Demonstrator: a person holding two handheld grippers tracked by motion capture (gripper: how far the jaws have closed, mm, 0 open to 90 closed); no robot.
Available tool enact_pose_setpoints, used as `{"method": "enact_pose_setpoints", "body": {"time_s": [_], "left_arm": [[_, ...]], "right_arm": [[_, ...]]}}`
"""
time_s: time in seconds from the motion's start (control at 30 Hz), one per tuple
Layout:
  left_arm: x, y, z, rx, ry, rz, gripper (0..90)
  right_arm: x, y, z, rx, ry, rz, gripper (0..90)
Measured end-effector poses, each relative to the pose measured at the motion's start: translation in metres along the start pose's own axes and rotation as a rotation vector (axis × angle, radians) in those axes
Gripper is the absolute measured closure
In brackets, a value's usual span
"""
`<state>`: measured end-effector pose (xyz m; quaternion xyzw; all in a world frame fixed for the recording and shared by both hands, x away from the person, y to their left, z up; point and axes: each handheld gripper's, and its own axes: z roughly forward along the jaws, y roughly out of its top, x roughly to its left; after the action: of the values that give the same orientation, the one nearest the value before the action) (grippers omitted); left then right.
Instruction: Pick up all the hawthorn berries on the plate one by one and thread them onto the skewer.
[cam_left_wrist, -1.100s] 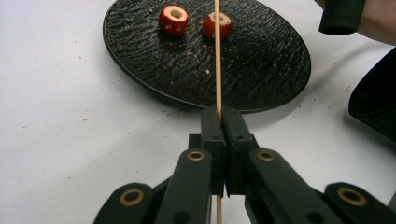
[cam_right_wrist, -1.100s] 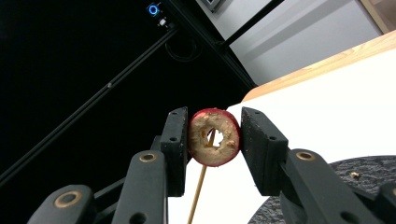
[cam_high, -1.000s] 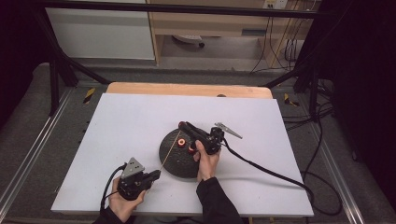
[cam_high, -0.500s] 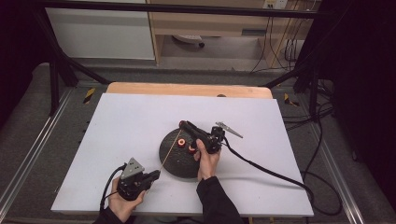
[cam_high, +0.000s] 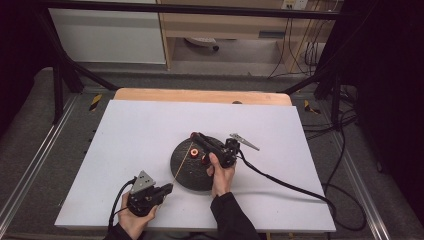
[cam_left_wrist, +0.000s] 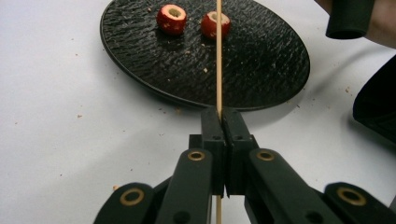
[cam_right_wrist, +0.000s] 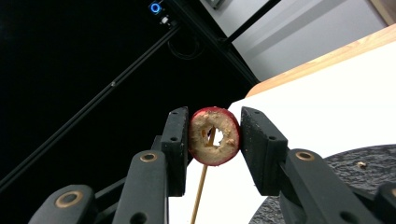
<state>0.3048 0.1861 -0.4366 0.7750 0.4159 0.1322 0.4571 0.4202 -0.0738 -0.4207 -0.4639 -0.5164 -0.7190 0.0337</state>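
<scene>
- Left gripper: jaws pressed together on a thin wooden skewer, its far tip cut off by the frame.
- Black plate: carries two cored red fruit pieces.
- Right gripper: pinches a cored red fruit ring above the plate; the skewer apparently enters its hole.

Pale cabinet, floor cables beyond table.

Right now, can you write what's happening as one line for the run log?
left gripper: shut on skewer | right gripper: shut on cored red fruit, skewer tip at hole | black plate: two fruits
</scene>
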Motion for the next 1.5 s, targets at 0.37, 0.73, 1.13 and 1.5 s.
{"method": "enact_pose_setpoints", "body": {"time_s": [0.37, 0.73, 1.13, 1.5], "left_arm": [[-0.002, 0.004, 0.001, 0.023, 0.004, 0.02, 88.9], [-0.002, 0.005, 0.0, 0.027, 0.005, 0.031, 89.0], [-0.004, 0.003, -0.001, -0.003, -0.024, 0.01, 89.0], [-0.006, 0.001, 0.004, -0.007, -0.03, -0.016, 88.8]], "right_arm": [[0.0, 0.004, 0.0, 0.033, 0.003, -0.019, 63.9], [-0.005, 0.003, 0.004, 0.027, -0.01, 0.007, 63.9], [-0.003, 0.008, 0.001, -0.046, 0.012, 0.032, 63.9], [-0.005, -0.003, 0.002, -0.037, 0.058, 0.072, 64.0]]}}
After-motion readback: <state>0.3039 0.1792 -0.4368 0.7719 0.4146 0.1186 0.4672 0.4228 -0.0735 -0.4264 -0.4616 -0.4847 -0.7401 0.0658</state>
